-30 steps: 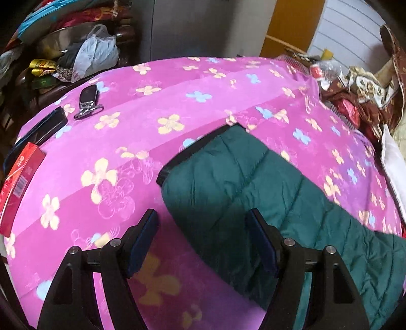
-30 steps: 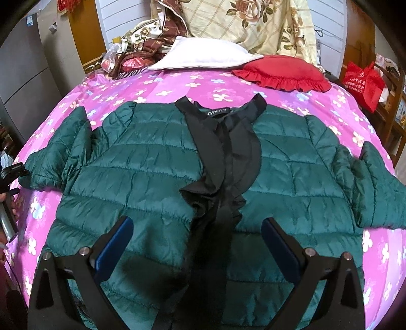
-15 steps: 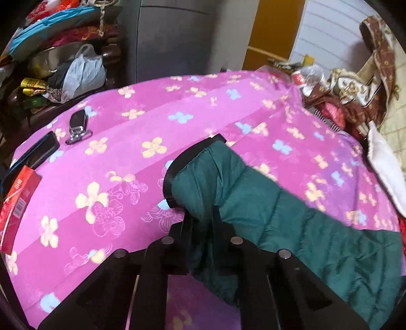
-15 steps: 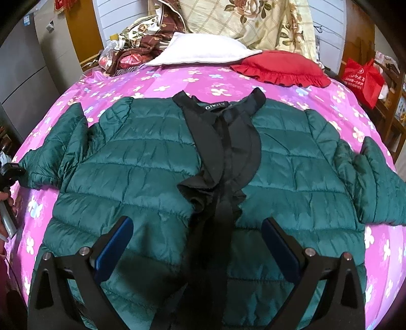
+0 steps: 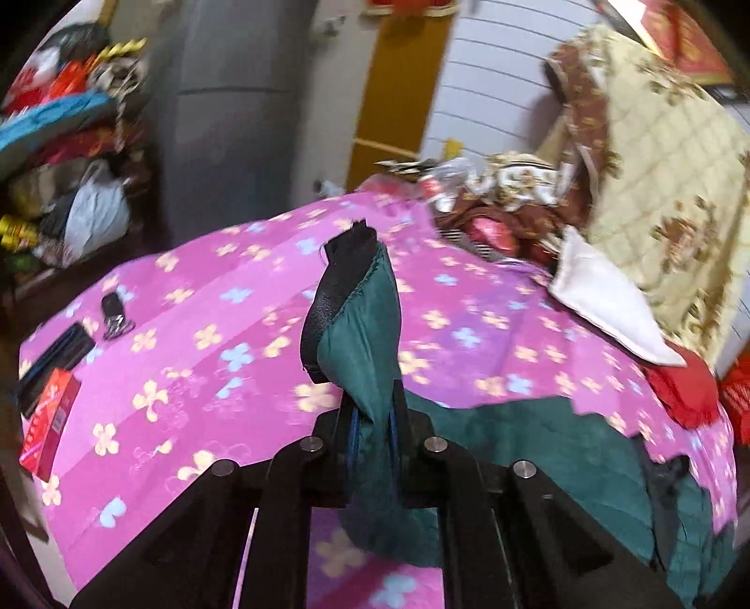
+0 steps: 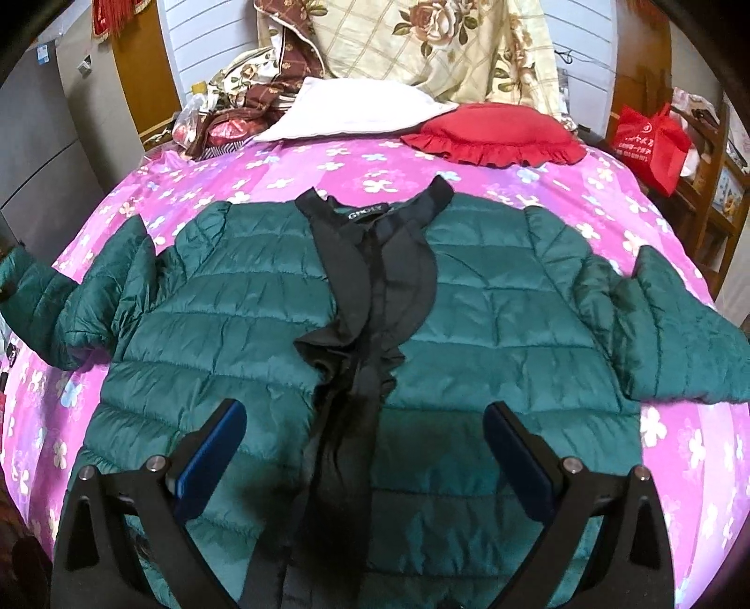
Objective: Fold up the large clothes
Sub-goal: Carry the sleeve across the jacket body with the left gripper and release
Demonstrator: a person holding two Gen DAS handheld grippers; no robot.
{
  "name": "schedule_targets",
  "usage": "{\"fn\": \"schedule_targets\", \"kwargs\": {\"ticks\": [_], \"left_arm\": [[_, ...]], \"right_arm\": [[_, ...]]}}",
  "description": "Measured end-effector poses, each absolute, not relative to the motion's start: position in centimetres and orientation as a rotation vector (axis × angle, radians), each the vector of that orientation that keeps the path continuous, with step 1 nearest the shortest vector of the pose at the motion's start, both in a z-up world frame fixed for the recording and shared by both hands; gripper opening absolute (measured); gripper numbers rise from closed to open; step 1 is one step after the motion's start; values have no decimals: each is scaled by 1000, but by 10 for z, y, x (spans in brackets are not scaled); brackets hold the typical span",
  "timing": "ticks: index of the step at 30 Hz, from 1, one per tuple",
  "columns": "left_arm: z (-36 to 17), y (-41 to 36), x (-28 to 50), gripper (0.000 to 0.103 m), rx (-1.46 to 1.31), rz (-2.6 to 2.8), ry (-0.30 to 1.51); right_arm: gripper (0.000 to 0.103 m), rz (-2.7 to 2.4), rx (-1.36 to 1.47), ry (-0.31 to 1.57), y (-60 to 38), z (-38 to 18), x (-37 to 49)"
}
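A dark green quilted jacket point(image 6: 492, 323) with a black collar and black front ruffle point(image 6: 370, 300) lies spread face up on a pink flowered bed sheet point(image 6: 281, 173). My left gripper point(image 5: 372, 421) is shut on the jacket's left sleeve point(image 5: 365, 337) near its black cuff point(image 5: 337, 285) and holds it lifted above the bed. That sleeve also shows at the left edge of the right wrist view point(image 6: 42, 300). My right gripper point(image 6: 363, 449) is open and empty, hovering above the jacket's lower front. The right sleeve point(image 6: 679, 337) lies flat.
A white pillow point(image 6: 356, 112), a red ruffled cushion point(image 6: 492, 133) and a floral quilt point(image 6: 431, 42) sit at the bed's head. A red box point(image 5: 47, 421), a black wallet point(image 5: 61, 356) and a key fob point(image 5: 112, 311) lie on the bed's left edge. A red bag point(image 6: 649, 140) stands at right.
My left gripper closed on the sleeve end and lifted it off the bed, swinging toward the jacket body. My right gripper stayed open, nearly still above the jacket.
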State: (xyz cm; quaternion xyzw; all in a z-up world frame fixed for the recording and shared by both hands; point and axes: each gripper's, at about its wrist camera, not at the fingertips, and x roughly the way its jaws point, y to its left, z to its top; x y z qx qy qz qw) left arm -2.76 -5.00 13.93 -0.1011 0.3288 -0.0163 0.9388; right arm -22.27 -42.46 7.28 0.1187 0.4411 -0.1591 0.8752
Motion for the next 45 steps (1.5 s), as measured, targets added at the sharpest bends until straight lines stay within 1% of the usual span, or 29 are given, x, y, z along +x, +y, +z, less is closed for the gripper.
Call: {"fn": "schedule_targets", "kwargs": {"ticks": [10, 21, 32, 45], "left_arm": [[174, -133, -78, 0, -120, -222, 651], [179, -231, -125, 0, -18, -384, 671], [167, -321, -167, 0, 74, -526, 709], [133, -400, -182, 0, 118, -633, 806]], "right_arm": [[102, -366, 268, 882, -445, 88, -249], [102, -415, 261, 881, -475, 92, -273], [102, -472, 296, 871, -509, 91, -304], [102, -540, 320, 888, -547, 80, -329]]}}
